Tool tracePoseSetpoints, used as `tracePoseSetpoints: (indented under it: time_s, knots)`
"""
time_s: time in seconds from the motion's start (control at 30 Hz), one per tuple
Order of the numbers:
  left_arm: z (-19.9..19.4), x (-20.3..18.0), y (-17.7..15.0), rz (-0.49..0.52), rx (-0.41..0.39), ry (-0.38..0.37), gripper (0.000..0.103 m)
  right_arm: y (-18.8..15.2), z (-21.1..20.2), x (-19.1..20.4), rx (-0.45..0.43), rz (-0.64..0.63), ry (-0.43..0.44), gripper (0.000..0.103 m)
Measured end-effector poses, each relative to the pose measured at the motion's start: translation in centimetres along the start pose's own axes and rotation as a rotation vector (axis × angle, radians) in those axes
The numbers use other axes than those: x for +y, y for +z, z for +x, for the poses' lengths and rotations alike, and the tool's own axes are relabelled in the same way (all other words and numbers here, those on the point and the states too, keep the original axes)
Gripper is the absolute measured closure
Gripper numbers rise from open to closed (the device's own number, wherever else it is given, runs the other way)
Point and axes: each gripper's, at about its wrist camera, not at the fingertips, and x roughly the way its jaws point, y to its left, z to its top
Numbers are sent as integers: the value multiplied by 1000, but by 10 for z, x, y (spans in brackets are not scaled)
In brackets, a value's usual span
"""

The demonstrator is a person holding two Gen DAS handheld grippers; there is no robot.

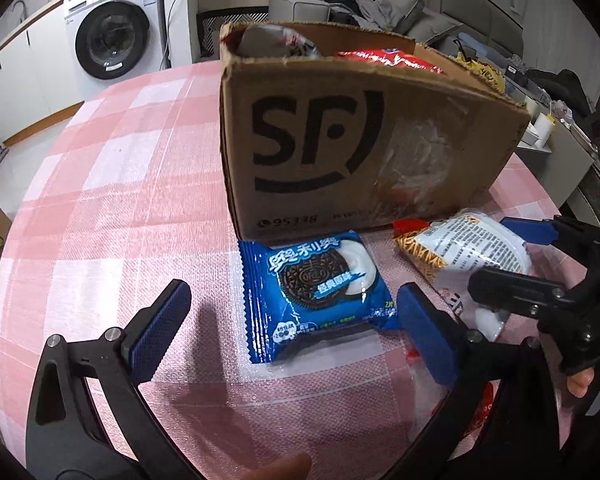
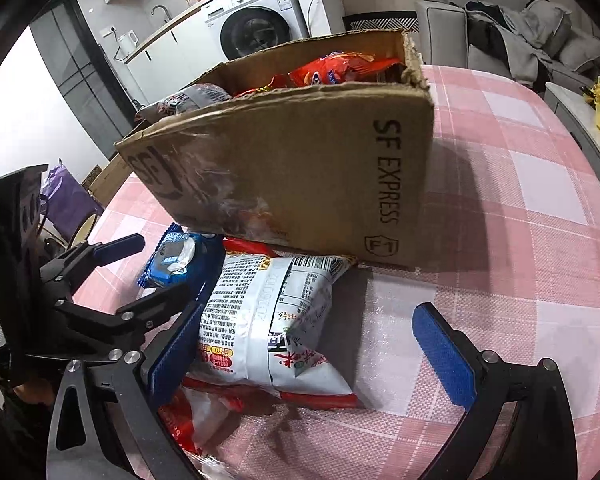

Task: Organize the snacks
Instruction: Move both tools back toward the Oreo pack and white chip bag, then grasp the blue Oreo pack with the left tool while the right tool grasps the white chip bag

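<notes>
A blue Oreo packet [image 1: 320, 292] lies on the pink checked tablecloth in front of a cardboard SF box [image 1: 360, 144]. My left gripper [image 1: 292, 328] is open with its jaws either side of the Oreo packet, not closed on it. A white noodle snack bag [image 2: 276, 320] lies right of the Oreo [image 2: 172, 256], also against the box [image 2: 300, 176]. My right gripper [image 2: 308, 344] is open around the white bag; it also shows in the left wrist view [image 1: 512, 256]. The box holds a red snack bag [image 2: 340, 68] and a grey packet [image 2: 188, 102].
A red-and-clear wrapper [image 2: 196, 412] lies near the table's front edge under the white bag. A washing machine [image 1: 112, 32] and counter stand behind left, a sofa with clothes [image 2: 512, 36] behind right. The tablecloth [image 2: 520, 208] extends right of the box.
</notes>
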Motion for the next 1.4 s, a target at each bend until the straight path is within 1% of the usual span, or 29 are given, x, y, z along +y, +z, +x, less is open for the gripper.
tracePoseSetpoints:
  time_s: [0.1, 0.23, 0.27, 0.3, 0.37, 0.43, 0.5, 0.53, 0.6, 0.63, 0.67, 0.7, 0.73, 0.8, 0.87, 1.0, 1.1, 1.4]
  knots:
    - [8, 1, 0, -13, 23, -6, 0, -2, 2, 2, -2, -9, -1, 0]
    - [13, 3, -1, -20, 30, 2, 0, -5, 2, 7, -6, -31, 4, 1]
    - [13, 3, -1, -21, 30, 5, 0, -5, 3, 8, -6, -35, 7, 2]
    - [14, 4, 0, -22, 31, 12, 0, -5, 2, 9, -6, -39, 10, 8]
    - [16, 6, 1, -25, 32, 16, 1, -5, 2, 10, -2, -42, 35, 14]
    - [17, 5, 1, -25, 31, 16, 1, -5, 1, 12, -4, -53, 42, 17]
    - [16, 5, -2, -20, 28, 12, 2, -6, 0, 15, -4, -64, 56, 26]
    - [16, 5, -2, -18, 26, 8, 4, -6, -1, 16, -6, -71, 64, 28]
    - [14, 4, -2, -7, 22, -1, 17, -7, -3, 17, -6, -77, 72, 34]
    - [13, 1, -3, 4, 19, -5, 21, -7, -4, 18, -8, -81, 71, 35]
    - [12, -1, -2, 19, 16, -13, 31, -7, -5, 18, -10, -85, 70, 36]
    - [11, -3, -2, 27, 14, -18, 38, -7, -6, 18, -9, -88, 72, 39]
    - [9, -2, -3, 36, 11, -19, 41, -7, -7, 18, -9, -89, 75, 41]
    - [6, -3, -3, 46, -2, -32, 52, -7, -9, 18, -14, -88, 85, 47]
    - [3, -4, -1, 60, -10, -37, 56, -8, -12, 19, -19, -99, 87, 50]
    - [-1, -2, 2, 56, -19, -60, 58, -9, -16, 20, -24, -114, 97, 52]
    - [-8, -2, 3, 68, -39, -64, 58, -10, -20, 21, -33, -118, 105, 52]
    - [-44, -9, 4, 102, -113, -94, 58, -7, -46, 18, -93, -108, 126, 52]
